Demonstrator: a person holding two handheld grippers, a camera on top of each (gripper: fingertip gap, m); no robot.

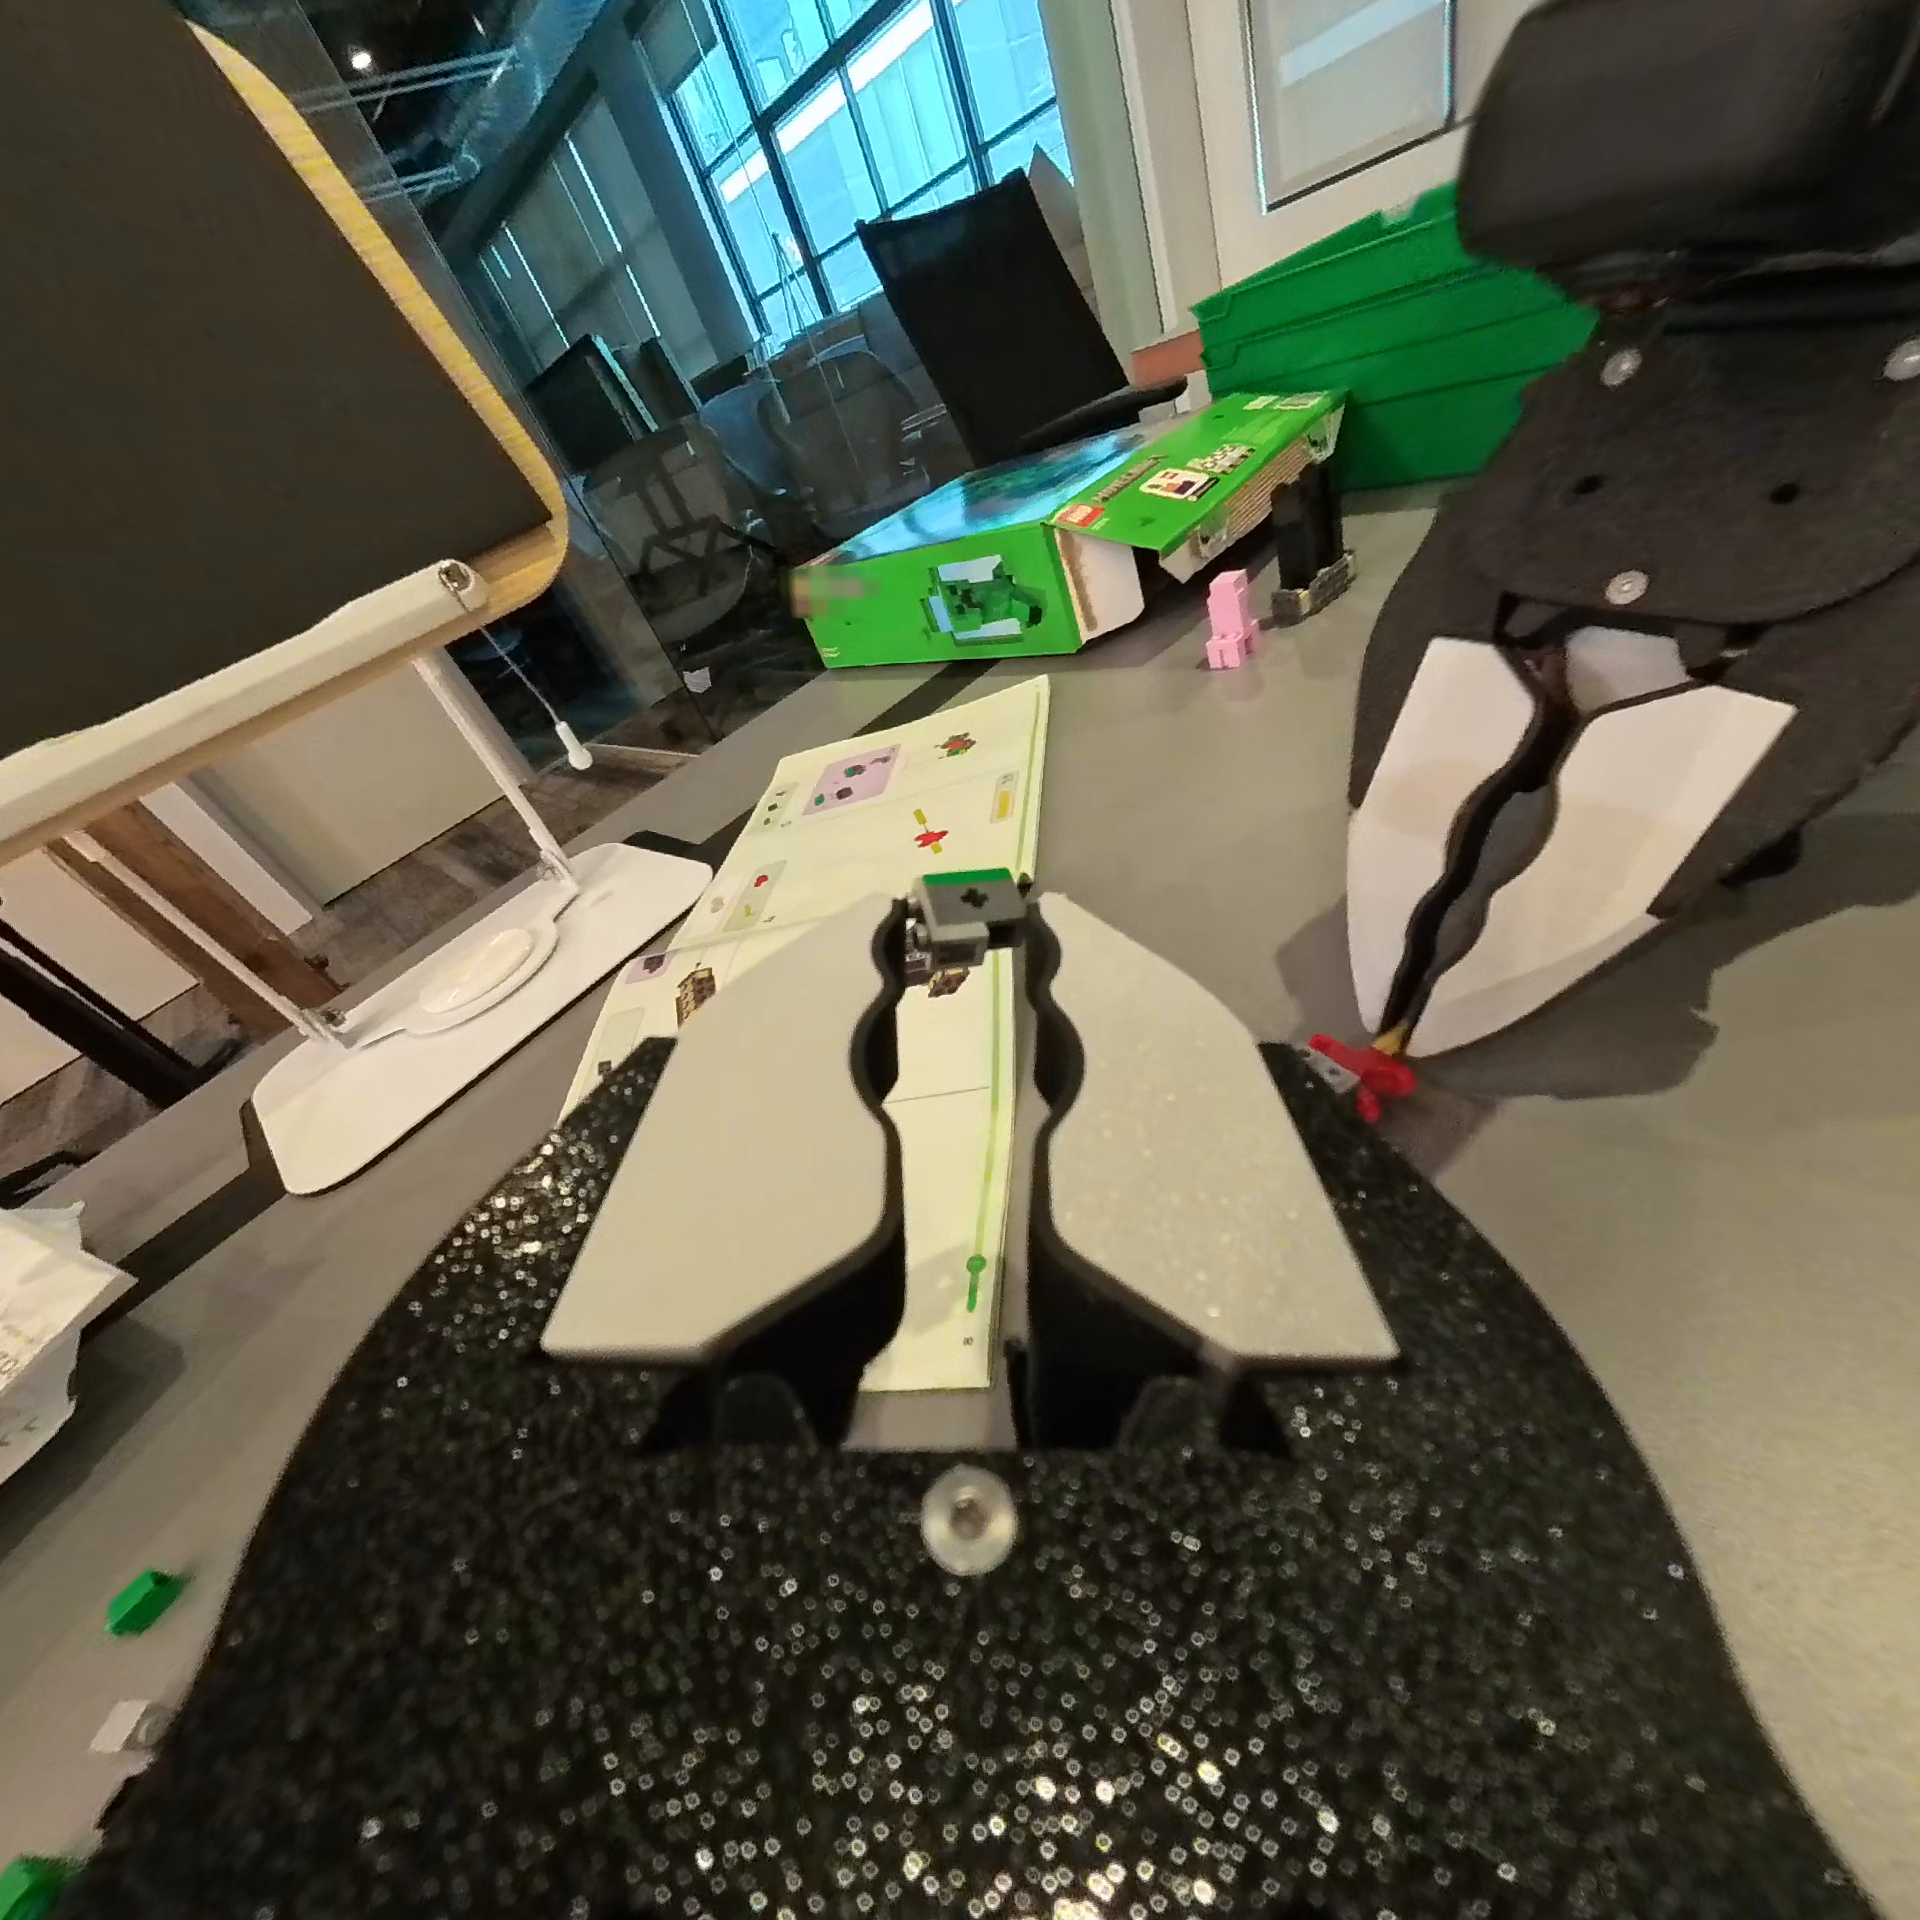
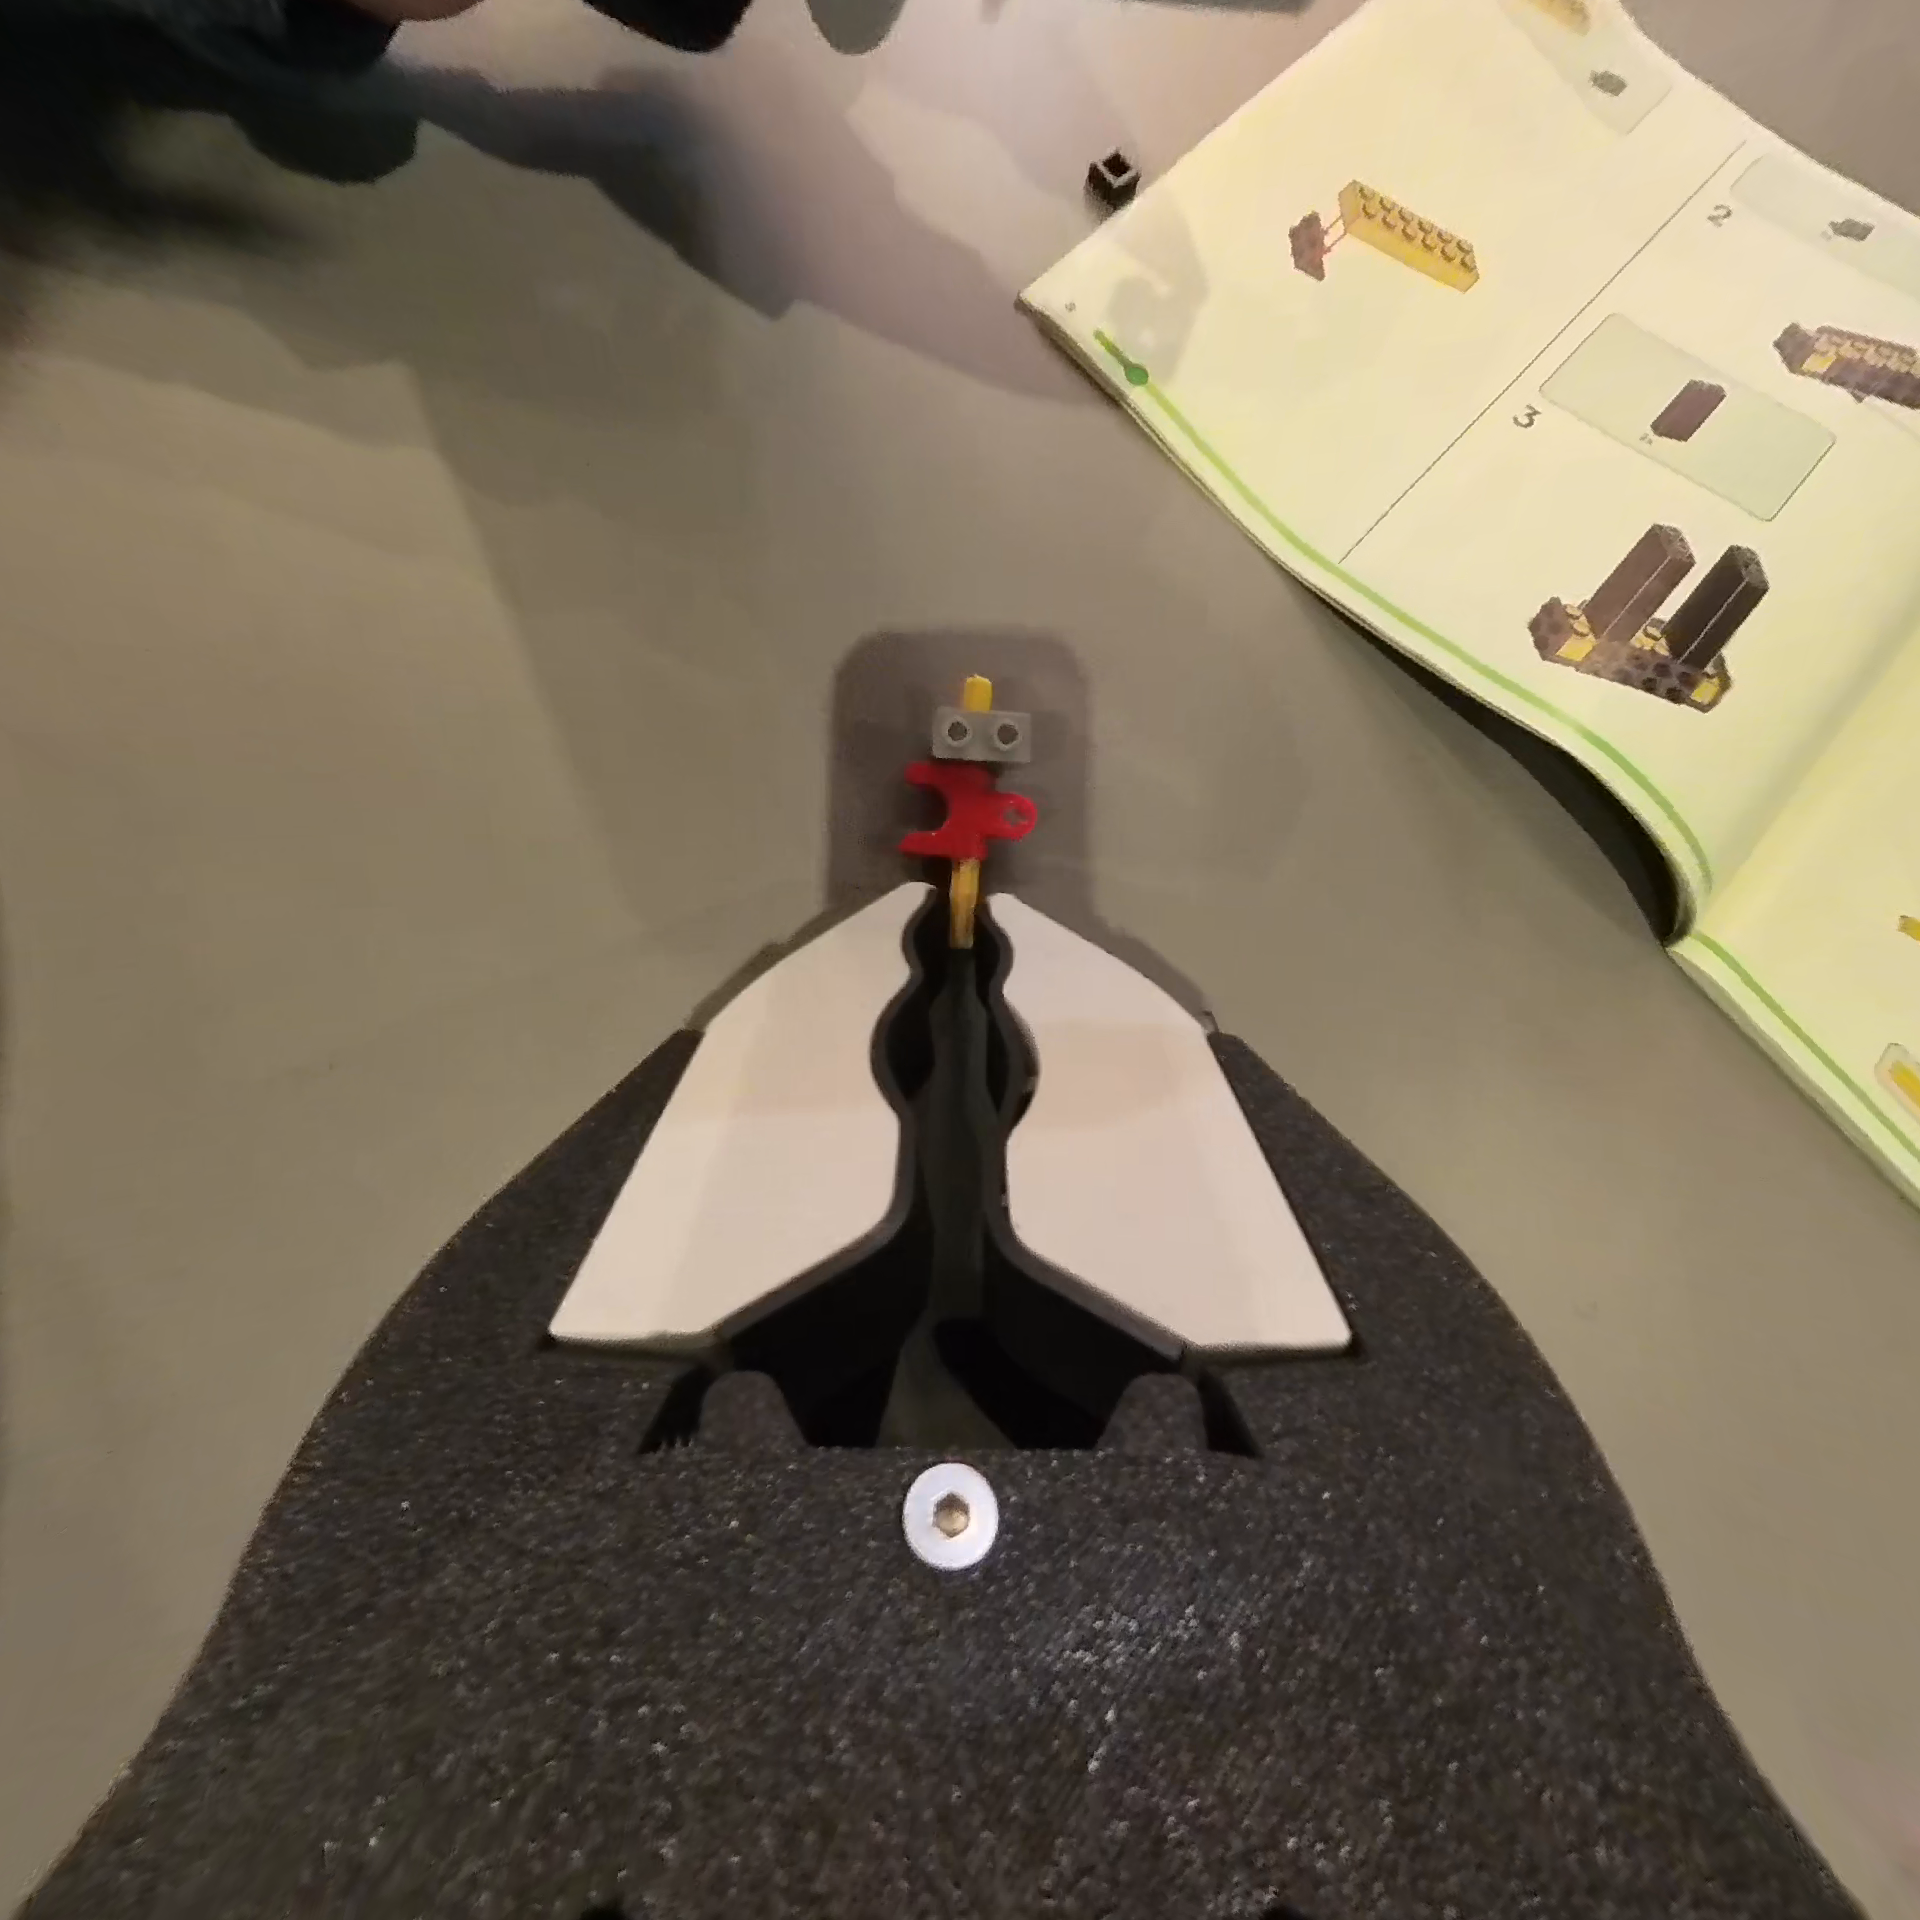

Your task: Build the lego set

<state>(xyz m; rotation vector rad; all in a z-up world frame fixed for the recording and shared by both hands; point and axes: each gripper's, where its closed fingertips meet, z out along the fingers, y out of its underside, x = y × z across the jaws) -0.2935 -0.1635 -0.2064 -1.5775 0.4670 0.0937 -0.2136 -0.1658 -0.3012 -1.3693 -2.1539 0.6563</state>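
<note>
My left gripper (image 1: 961,925) is shut on a small grey and green lego assembly (image 1: 961,914), held above the open instruction booklet (image 1: 883,831). My right gripper (image 2: 961,914) is shut on a thin yellow axle (image 2: 966,904) that carries a red connector piece (image 2: 961,821) and a small grey brick (image 2: 982,732), tip down at the grey table. In the left wrist view the right gripper (image 1: 1397,1023) stands to the right, pointing down, with the red piece (image 1: 1361,1070) at its tips.
A green lego box (image 1: 1039,561) lies at the back, with a pink lego figure (image 1: 1231,623) and a dark built part (image 1: 1309,561) beside it. A white lamp base (image 1: 468,997) stands left. Loose green bricks (image 1: 145,1600) lie near left. A small dark brick (image 2: 1112,182) lies by the booklet (image 2: 1558,468).
</note>
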